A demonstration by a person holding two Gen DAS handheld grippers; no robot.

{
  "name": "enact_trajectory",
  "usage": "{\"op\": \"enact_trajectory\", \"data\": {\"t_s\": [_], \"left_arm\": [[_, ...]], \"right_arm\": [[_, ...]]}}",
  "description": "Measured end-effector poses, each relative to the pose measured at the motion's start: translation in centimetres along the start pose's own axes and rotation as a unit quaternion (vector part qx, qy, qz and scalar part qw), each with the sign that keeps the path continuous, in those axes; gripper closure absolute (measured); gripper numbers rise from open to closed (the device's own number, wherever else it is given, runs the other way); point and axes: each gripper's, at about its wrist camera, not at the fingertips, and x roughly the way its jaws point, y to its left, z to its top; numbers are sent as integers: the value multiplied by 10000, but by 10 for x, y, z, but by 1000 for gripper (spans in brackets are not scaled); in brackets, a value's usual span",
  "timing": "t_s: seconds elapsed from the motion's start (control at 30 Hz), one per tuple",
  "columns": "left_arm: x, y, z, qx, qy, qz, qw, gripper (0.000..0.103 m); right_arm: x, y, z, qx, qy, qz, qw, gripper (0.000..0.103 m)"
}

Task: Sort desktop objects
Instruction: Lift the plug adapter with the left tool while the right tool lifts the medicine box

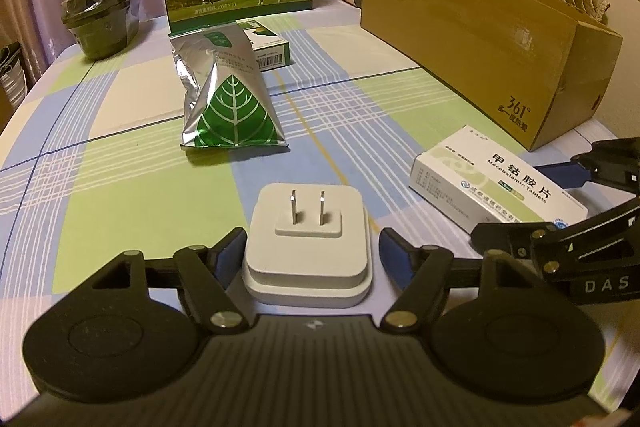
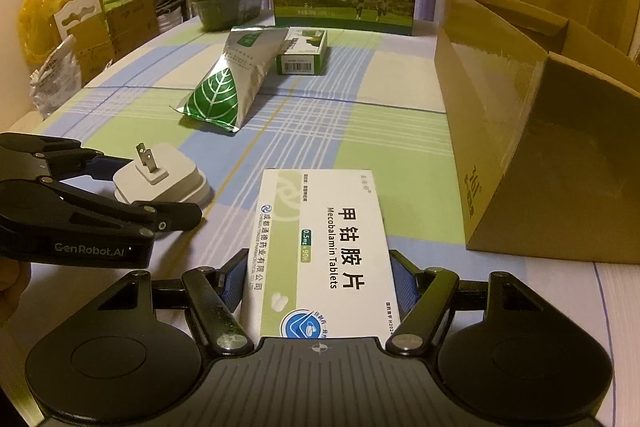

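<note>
Two claws on worktop (image 1: 120,167): left claw (image 1: 308,251) straddles white plug adapter (image 1: 308,251), pads apart; right claw (image 2: 318,279) grips tablet box (image 2: 320,247).

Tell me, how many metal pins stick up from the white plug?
2. Both stand side by side on top of the plug: the left pin and the right pin. None look hidden.
</note>
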Motion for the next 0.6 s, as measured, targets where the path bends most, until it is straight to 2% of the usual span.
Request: {"op": "enact_trajectory", "data": {"t_s": [0.03, 0.07, 0.33, 0.6], "left_arm": [[0, -1, 0, 8, -2, 1, 10000, 36], [-1, 0, 1, 10, -17, 11, 10000, 42], [-4, 2, 2, -123, 99, -9, 9999, 43], [-21, -6, 3, -74, -7, -76, 9999, 43]], "right_arm": [[0, 0, 0, 0, 3, 0, 10000, 35], [0, 0, 0, 2, 2, 2, 10000, 35], [-6, -1, 1, 103, -15, -18, 9999, 35], [-27, 0, 3, 191, -98, -97, 9997, 35]]}}
